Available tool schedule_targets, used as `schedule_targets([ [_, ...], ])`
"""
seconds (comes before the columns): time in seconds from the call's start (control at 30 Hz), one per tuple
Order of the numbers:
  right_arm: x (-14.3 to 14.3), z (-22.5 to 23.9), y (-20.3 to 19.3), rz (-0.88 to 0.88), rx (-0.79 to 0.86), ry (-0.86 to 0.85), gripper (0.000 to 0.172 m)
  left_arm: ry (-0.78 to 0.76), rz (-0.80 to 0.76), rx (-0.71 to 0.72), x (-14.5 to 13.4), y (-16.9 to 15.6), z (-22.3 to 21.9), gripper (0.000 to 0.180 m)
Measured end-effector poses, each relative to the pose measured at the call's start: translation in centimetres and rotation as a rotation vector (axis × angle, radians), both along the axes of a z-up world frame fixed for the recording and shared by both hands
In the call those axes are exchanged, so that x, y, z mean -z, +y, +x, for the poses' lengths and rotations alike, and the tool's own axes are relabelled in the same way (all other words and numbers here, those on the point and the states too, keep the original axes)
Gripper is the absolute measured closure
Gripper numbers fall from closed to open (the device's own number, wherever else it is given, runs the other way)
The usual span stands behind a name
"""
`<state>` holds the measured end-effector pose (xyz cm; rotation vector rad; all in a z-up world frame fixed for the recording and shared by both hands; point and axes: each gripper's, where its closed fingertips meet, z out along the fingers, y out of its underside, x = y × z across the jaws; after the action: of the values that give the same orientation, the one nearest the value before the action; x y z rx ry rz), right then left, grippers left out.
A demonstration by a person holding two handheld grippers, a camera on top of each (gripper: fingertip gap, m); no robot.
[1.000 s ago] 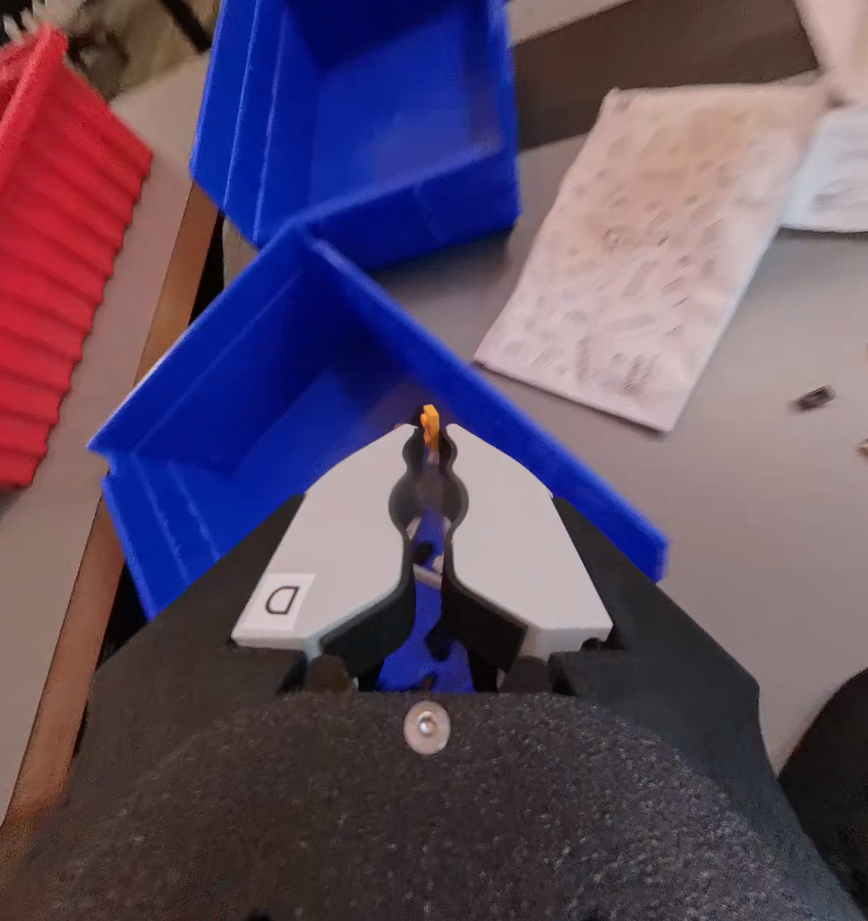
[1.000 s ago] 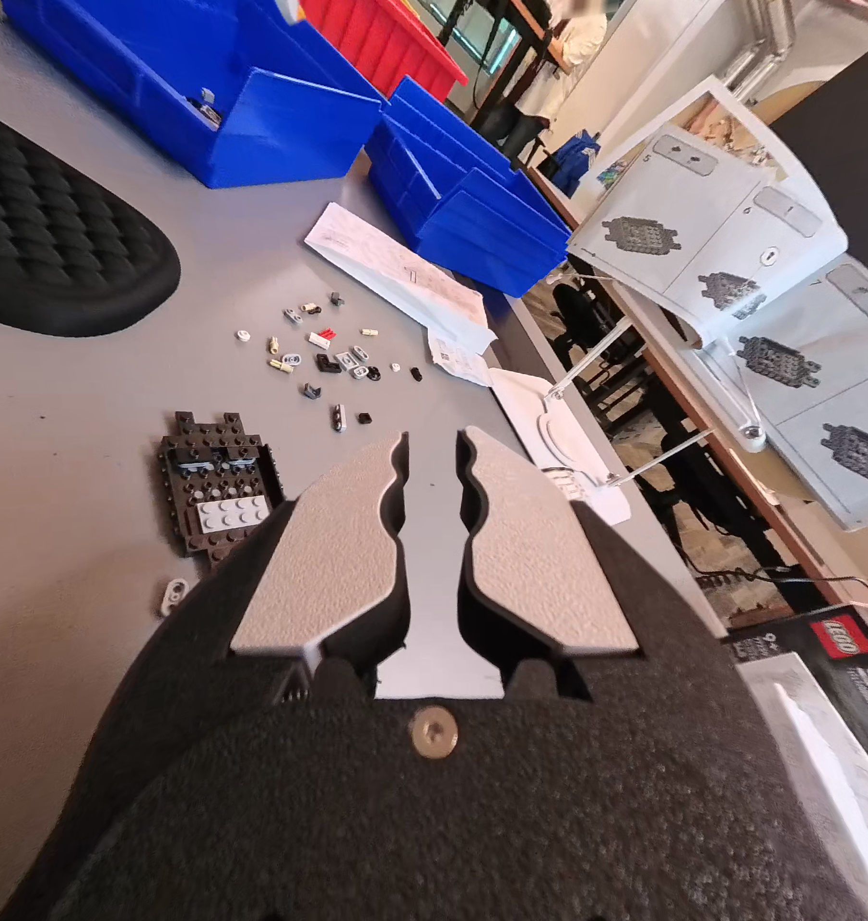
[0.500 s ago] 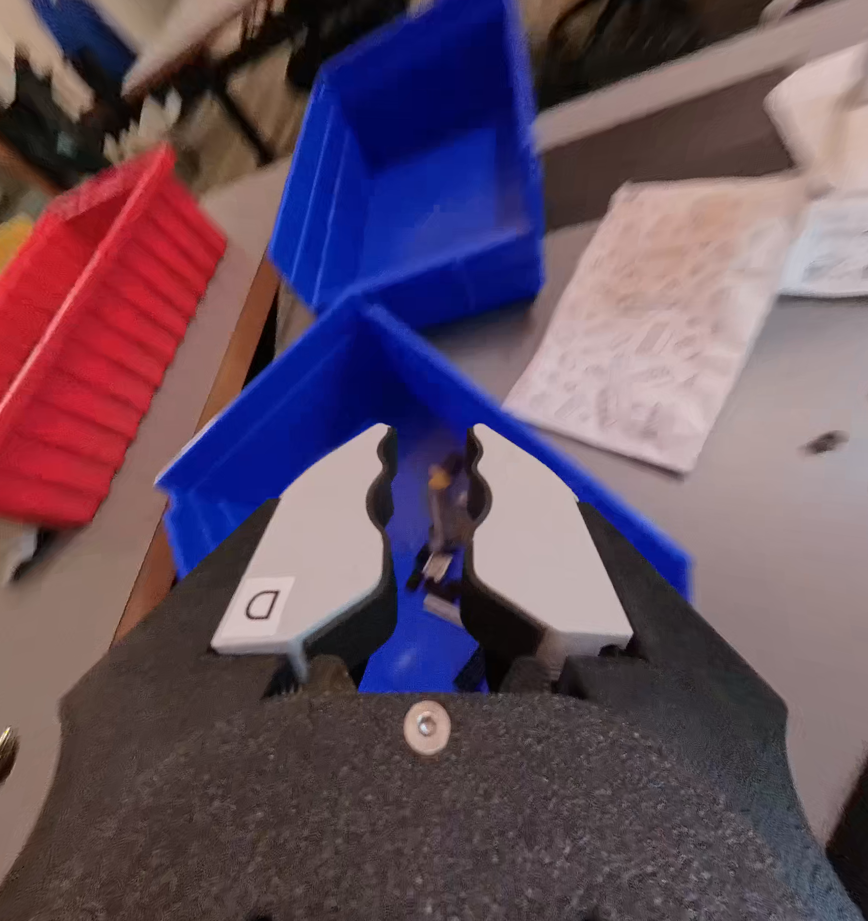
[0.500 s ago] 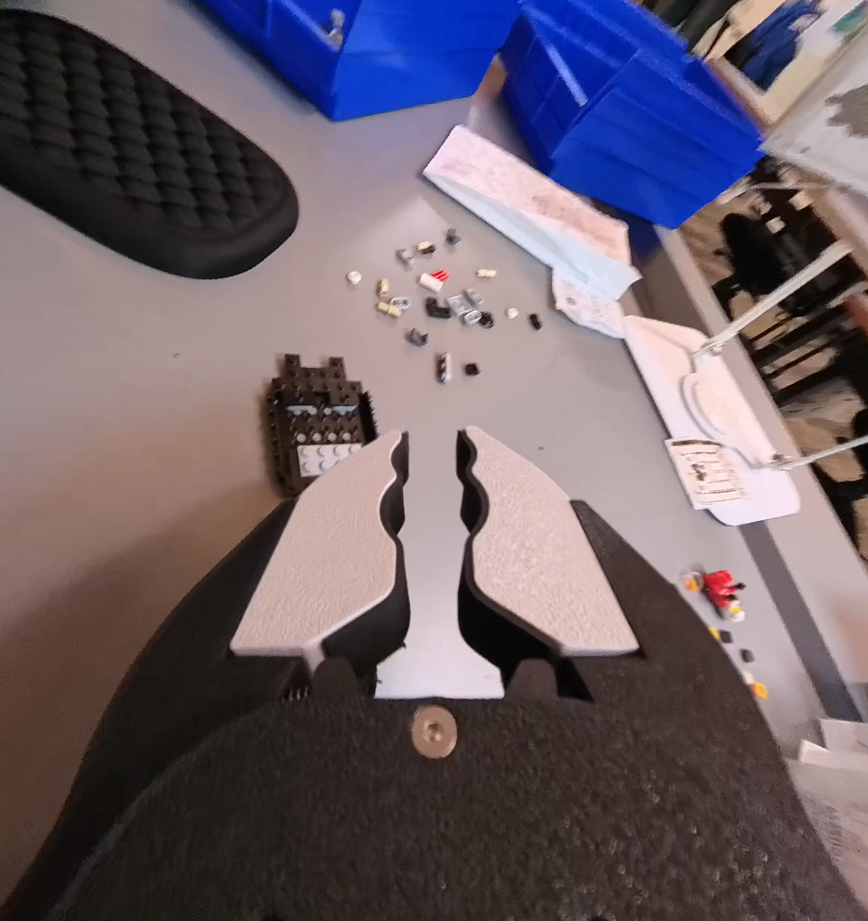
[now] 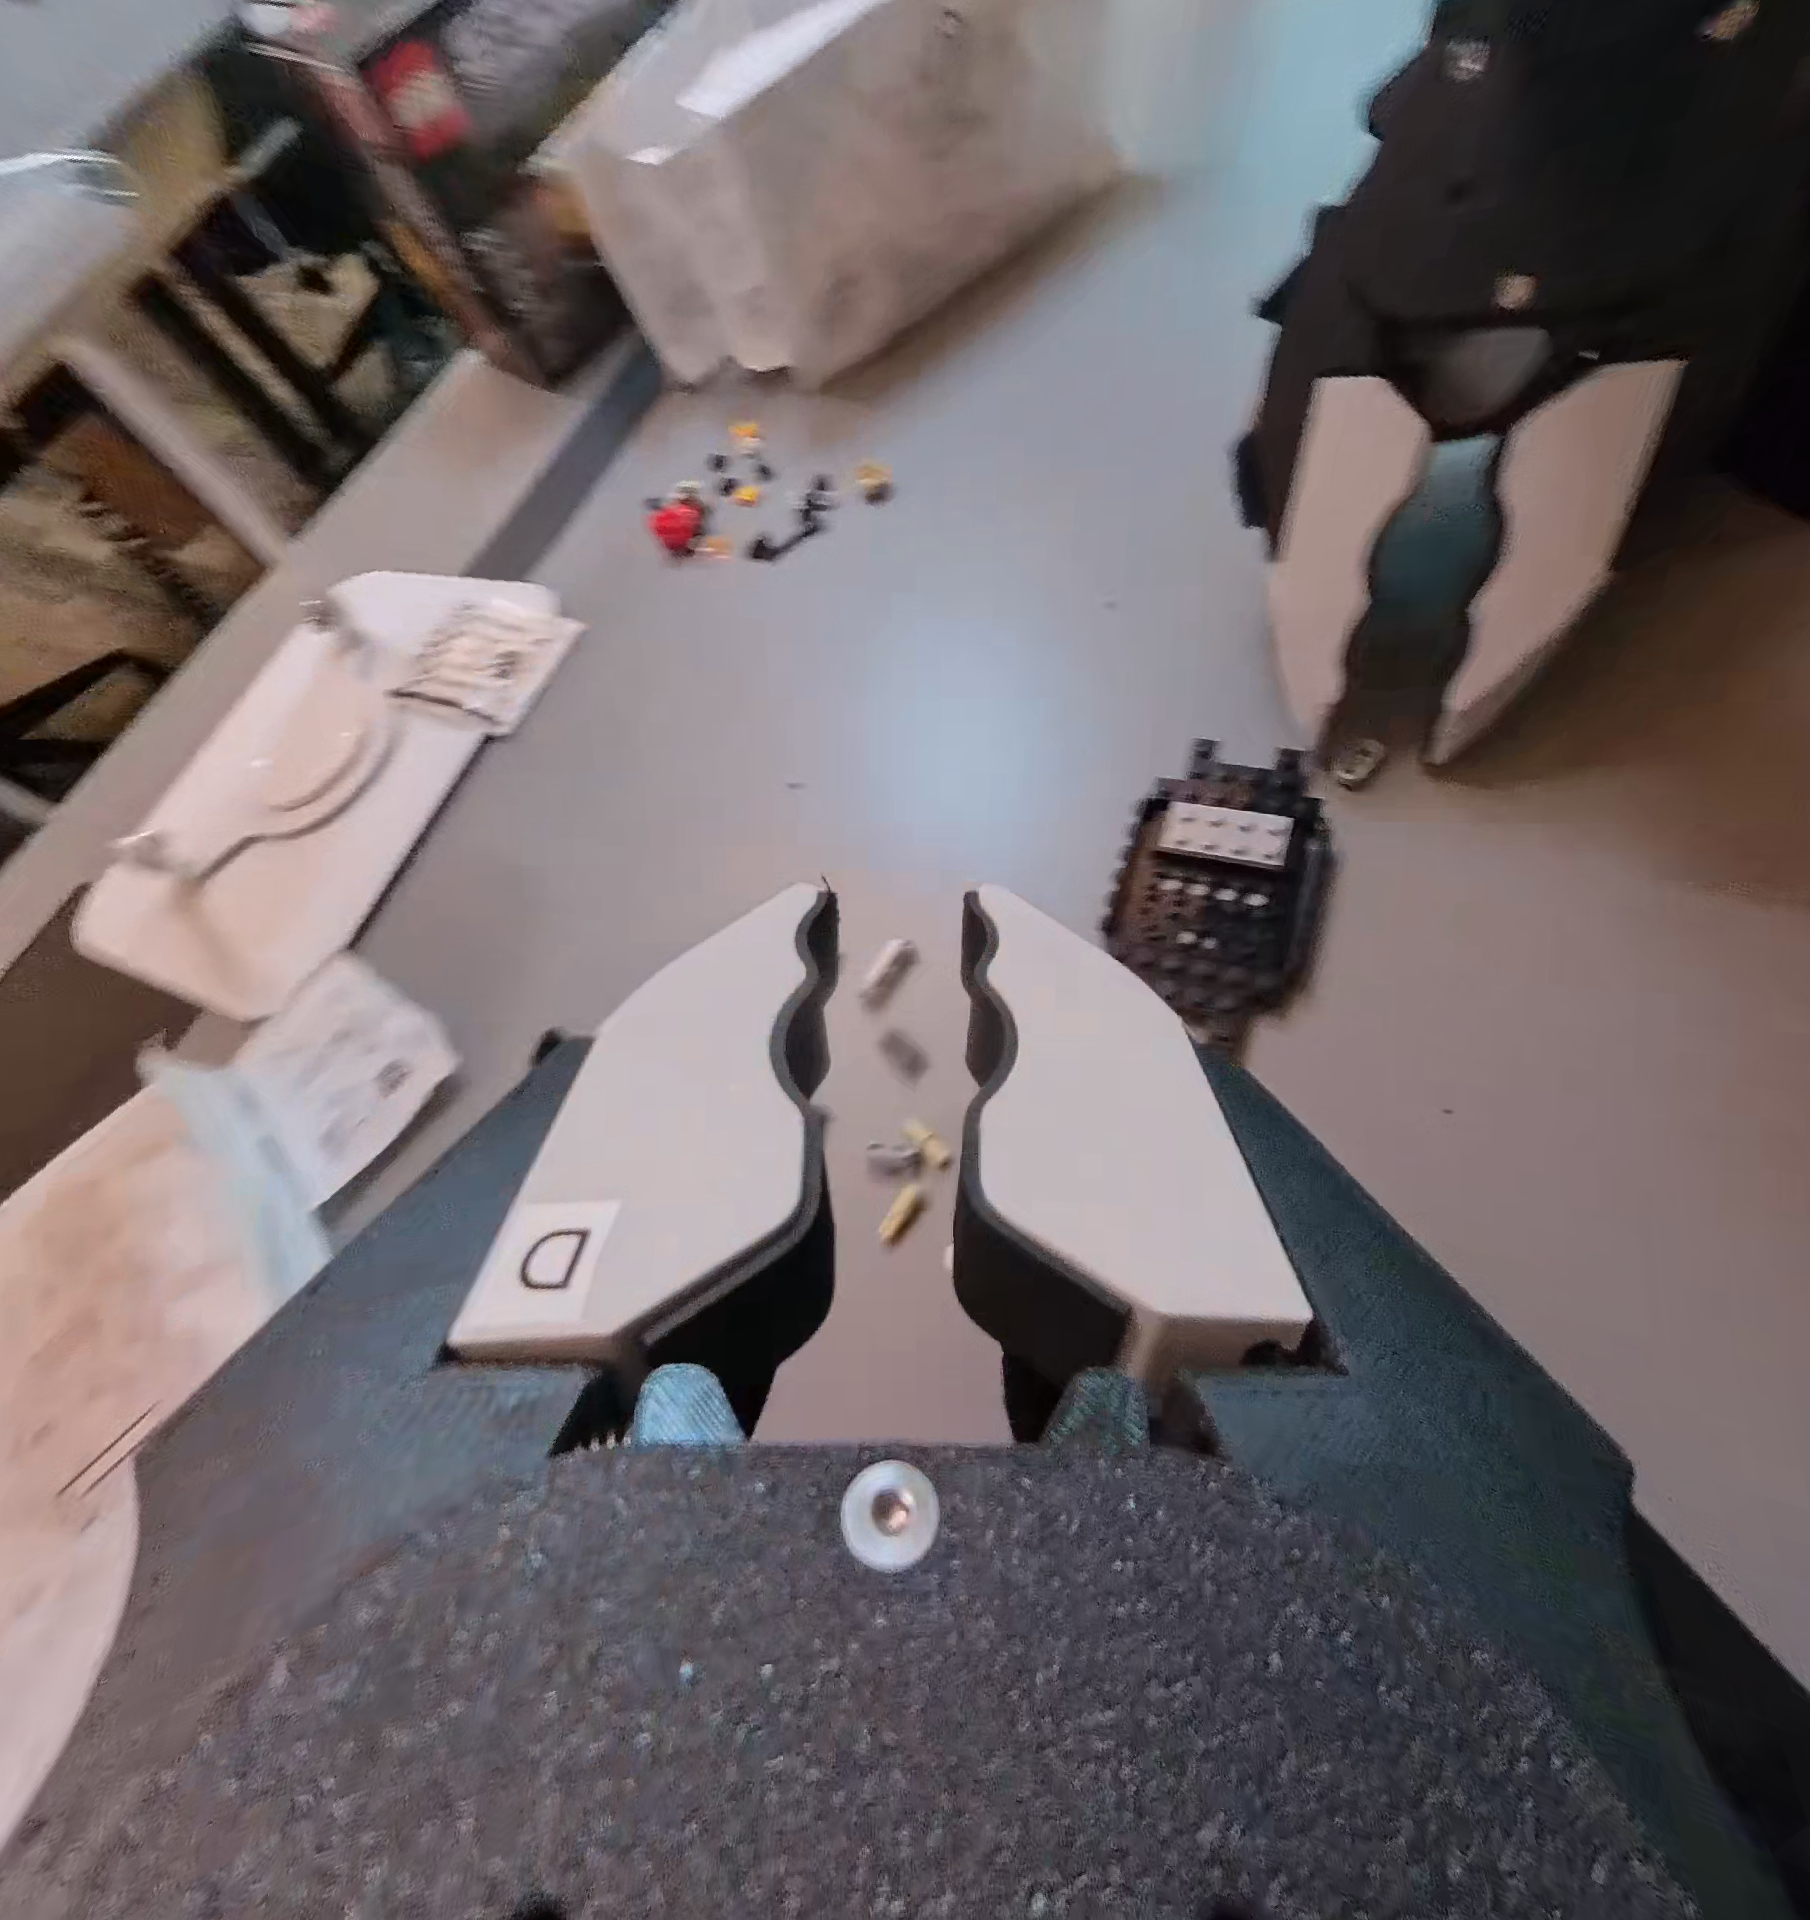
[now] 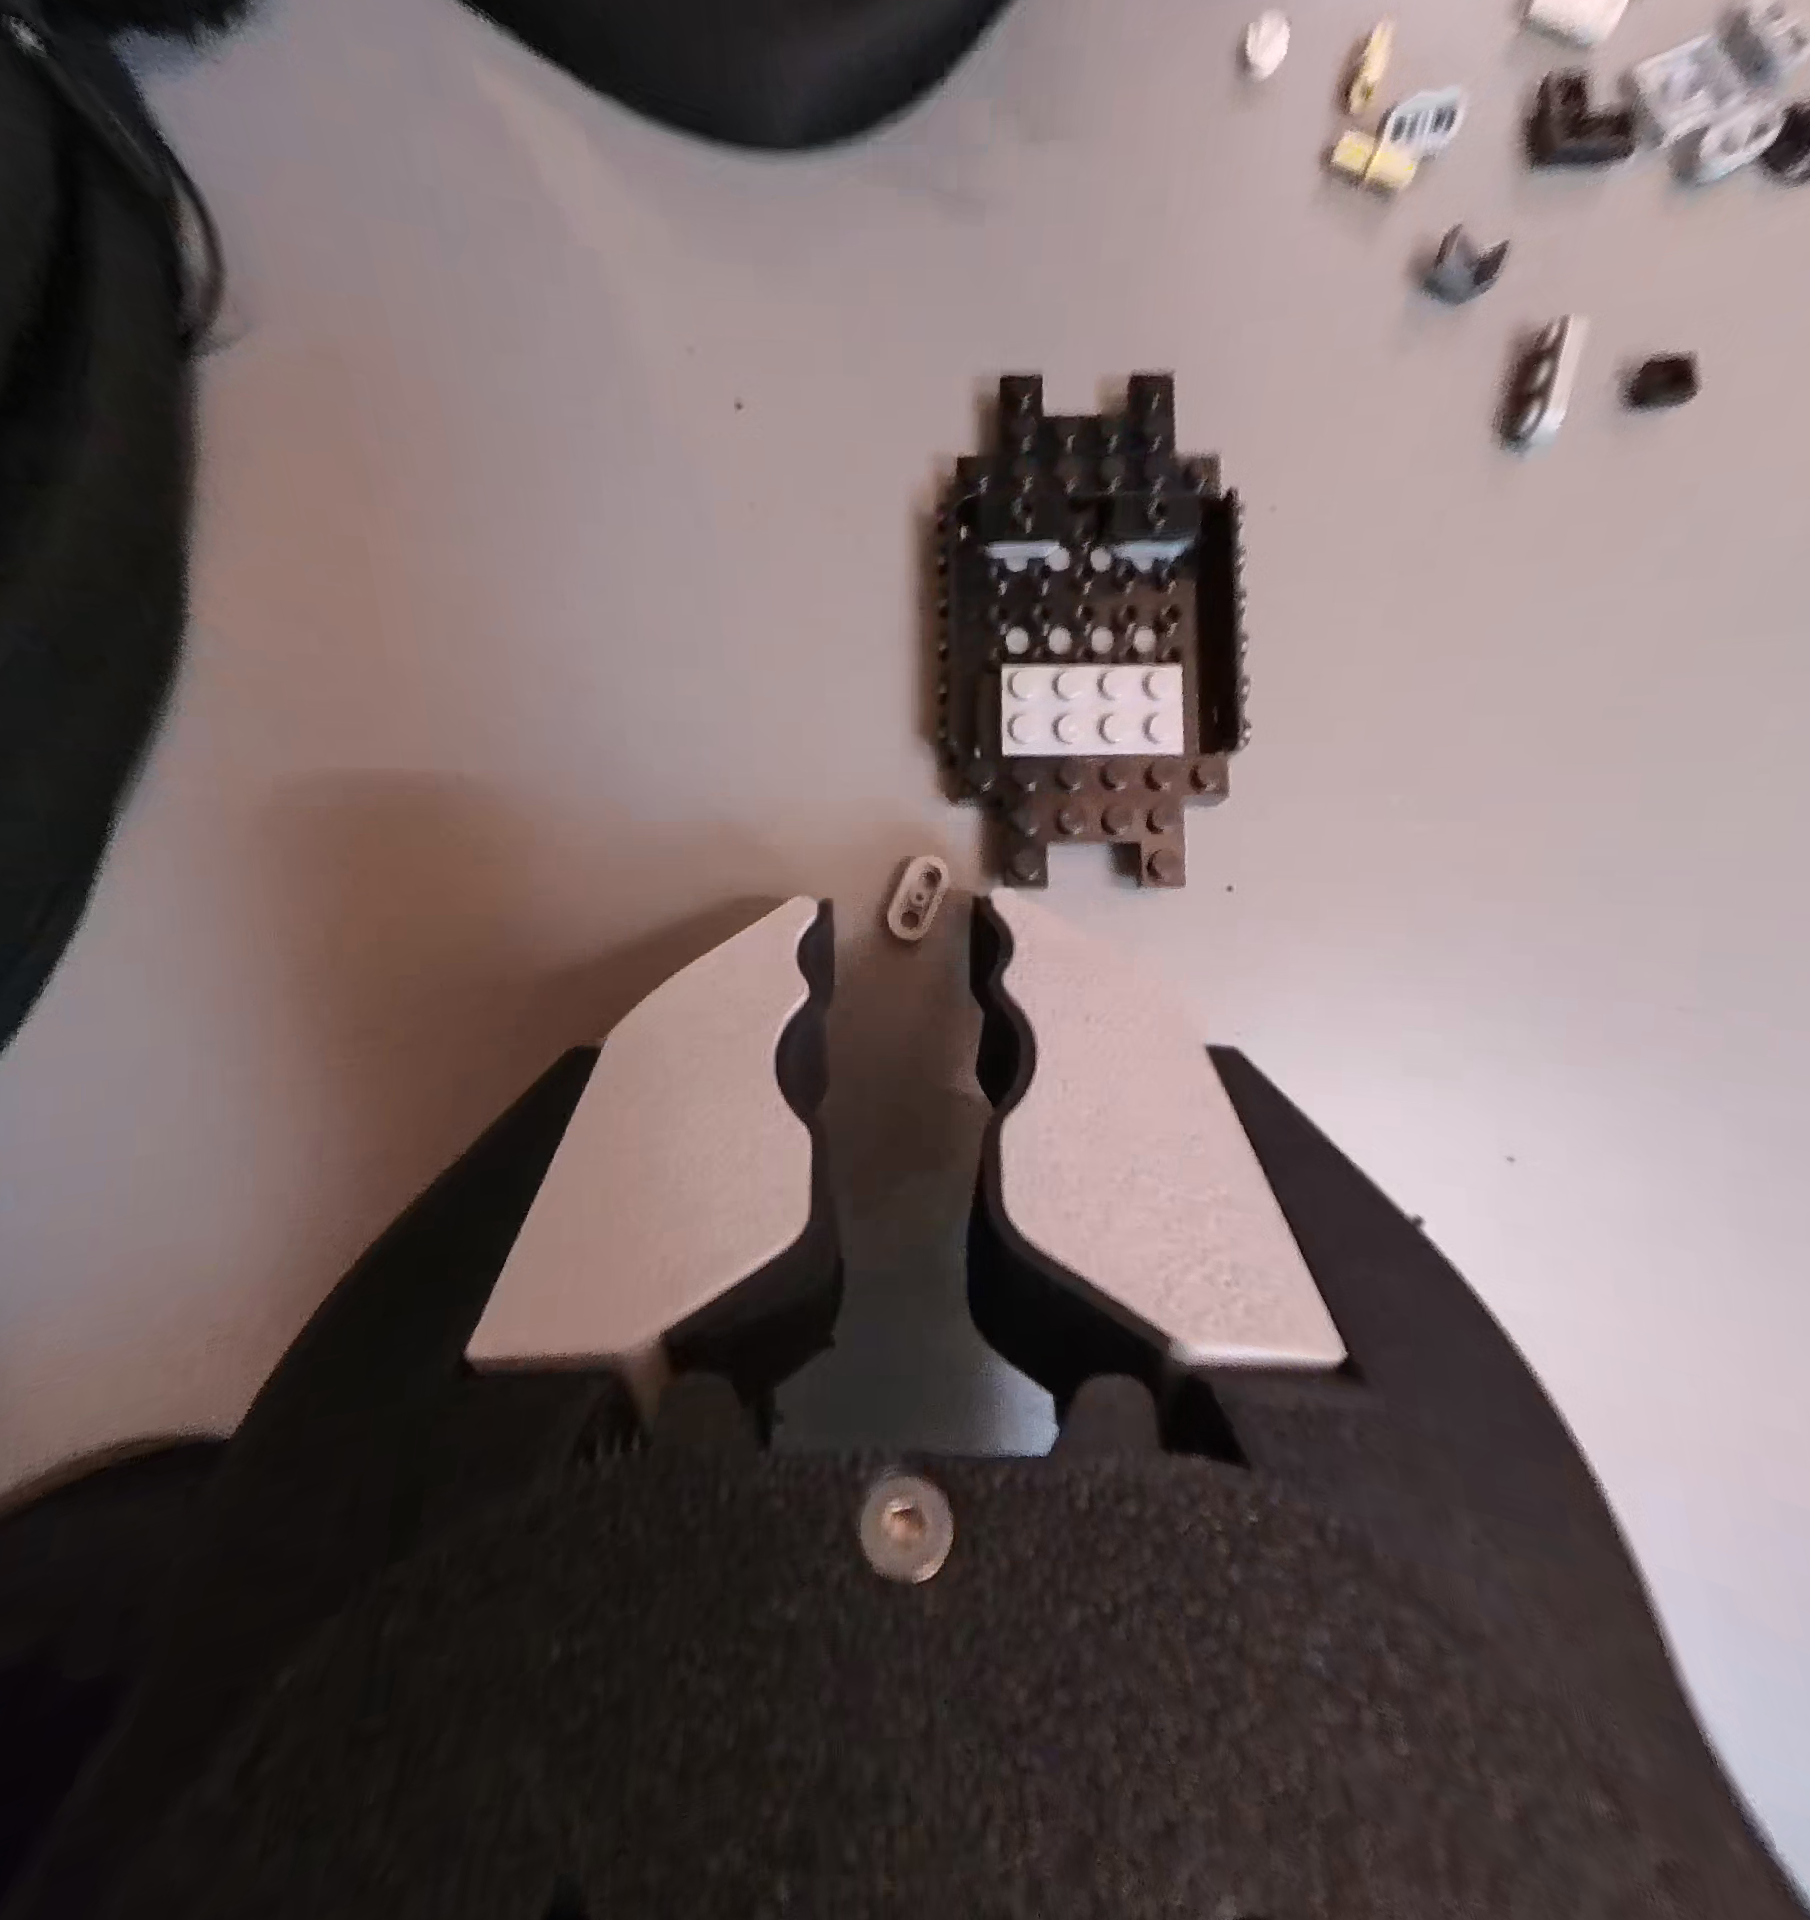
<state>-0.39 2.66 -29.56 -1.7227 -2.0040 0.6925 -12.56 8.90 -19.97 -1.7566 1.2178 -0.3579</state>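
My left gripper [image 5: 896, 914] is open and empty above the grey table [image 5: 880, 675]. Several small loose pieces [image 5: 888, 971] lie on the table below, seen between its fingers. A black brick build [image 5: 1223, 904] with a white brick on it lies to its right. My right gripper [image 6: 901, 920] is open and empty, low over the table. A small light-grey oval piece with two holes [image 6: 919, 897] lies on the table just ahead of its fingertips, untouched. The black brick build [image 6: 1088, 634] lies just beyond it. The right gripper also shows in the left wrist view [image 5: 1400, 727], over that small piece [image 5: 1360, 762].
A white stand base [image 5: 257, 790], paper leaflets [image 5: 485, 655] and a plastic bag [image 5: 340, 1081] lie at the left. A cluster of small pieces [image 5: 745, 499] lies farther off, before a white bag [image 5: 839, 177]. More loose pieces [image 6: 1607, 125] lie at the right wrist view's upper right. The tips of one gripper are about 15 centimeters away from the tips of the other.
My left gripper was shut on a small orange-tipped piece over a blue bin, opened there, and the piece left its grasp; it then swung to the table. My right gripper tipped down toward the oval piece.
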Motion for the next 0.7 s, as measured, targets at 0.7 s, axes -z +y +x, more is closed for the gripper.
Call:
schedule_targets([
  [0.7, -7.0, -3.5, -2.3, -0.191, -0.039, 0.419, 0.164, -0.059, 0.067, 0.492, 1.8, -8.6, 9.5, 0.171],
])
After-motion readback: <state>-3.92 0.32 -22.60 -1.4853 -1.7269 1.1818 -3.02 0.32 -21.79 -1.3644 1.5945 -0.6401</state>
